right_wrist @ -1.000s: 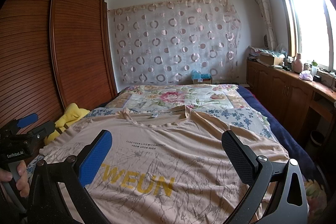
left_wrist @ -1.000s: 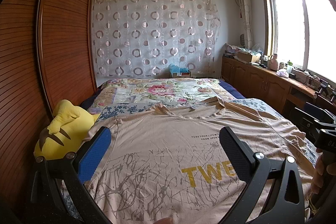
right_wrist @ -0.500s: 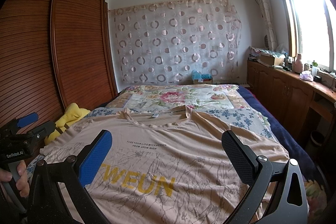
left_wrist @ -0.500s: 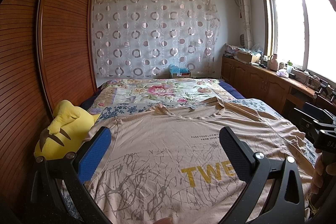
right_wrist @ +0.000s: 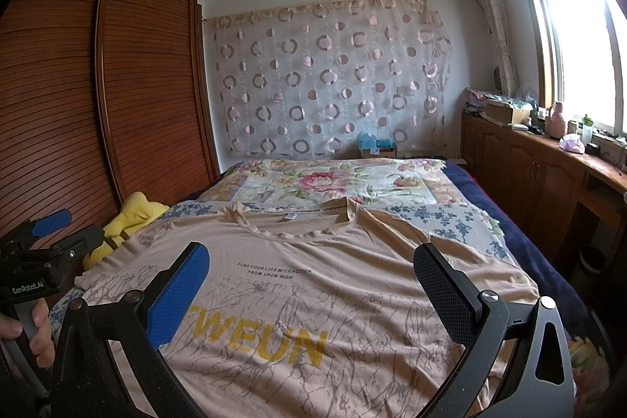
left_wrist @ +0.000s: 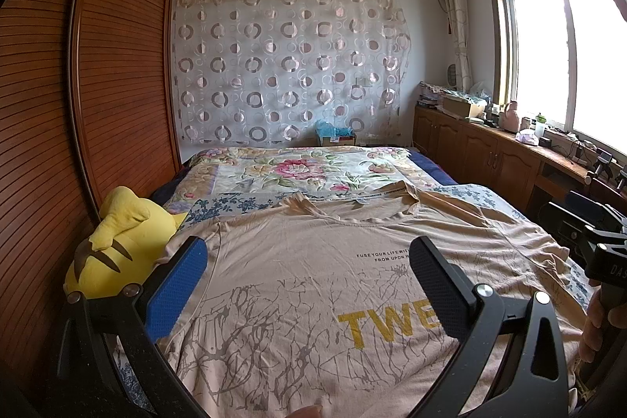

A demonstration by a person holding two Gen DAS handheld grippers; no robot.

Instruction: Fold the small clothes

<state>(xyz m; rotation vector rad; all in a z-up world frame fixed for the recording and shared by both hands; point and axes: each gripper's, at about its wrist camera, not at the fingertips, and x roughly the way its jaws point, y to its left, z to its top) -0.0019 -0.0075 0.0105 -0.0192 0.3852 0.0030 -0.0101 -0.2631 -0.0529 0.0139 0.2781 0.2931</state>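
the beige t-shirt (left_wrist: pixel 313 285) lies spread flat, front side up, on the bed (left_wrist: pixel 313 171), collar toward the far end and yellow lettering toward the near end. a sleeve reaches the yellow plush toy (left_wrist: pixel 121 241) at the bed's left edge.

left gripper (left_wrist: pixel 309 285): jaws wide open, nothing held. the blue pad (left_wrist: pixel 176 292) sits over the shirt's left edge near the sleeve; the black pad (left_wrist: pixel 435 285) sits over the print area. whether the fingertips touch the cloth cannot be told. the shirt body fills the gap between the jaws.

right gripper (right_wrist: pixel 311 288): jaws wide open, nothing held. the chest text and lettering lie between the jaws; the black pad (right_wrist: pixel 443 292) is over the shirt's right side. contact with the fabric cannot be told.

each gripper's handle is held by a hand (right_wrist: pixel 35 332).
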